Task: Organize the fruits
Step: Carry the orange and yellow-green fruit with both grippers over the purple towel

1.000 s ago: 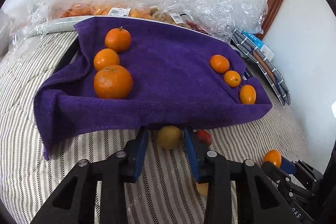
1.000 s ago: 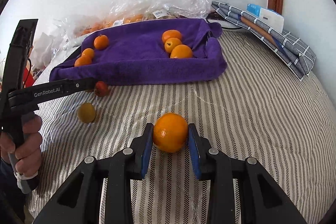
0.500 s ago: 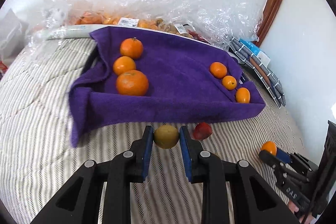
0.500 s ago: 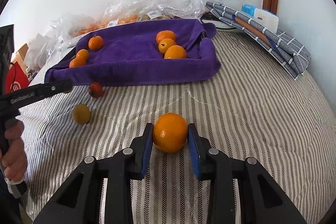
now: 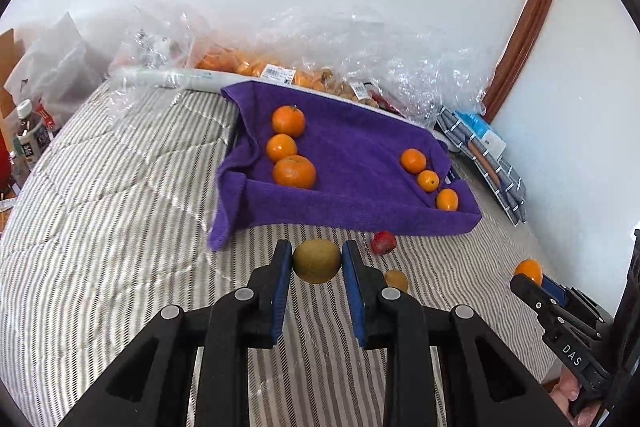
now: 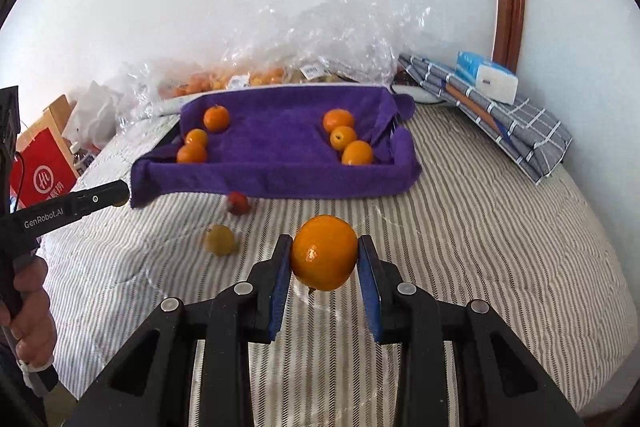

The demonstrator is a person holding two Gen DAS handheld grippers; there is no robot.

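The left claw (image 5: pixel 317 262) is clamped on a green-brown fruit (image 5: pixel 316 260), the right claw (image 6: pixel 323 254) on an orange (image 6: pixel 323 251); both look clear of the striped bed (image 6: pixel 500 247). To place them well, I would carry each over the near rim of the purple towel (image 5: pixel 360 147) in mid frame. The orange goes beside the three at its right edge, the green-brown fruit on bare towel. Release low, or round fruit may roll.

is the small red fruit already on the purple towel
No, the small red fruit lies on the striped bedcover just in front of the purple towel, which holds only orange fruits.
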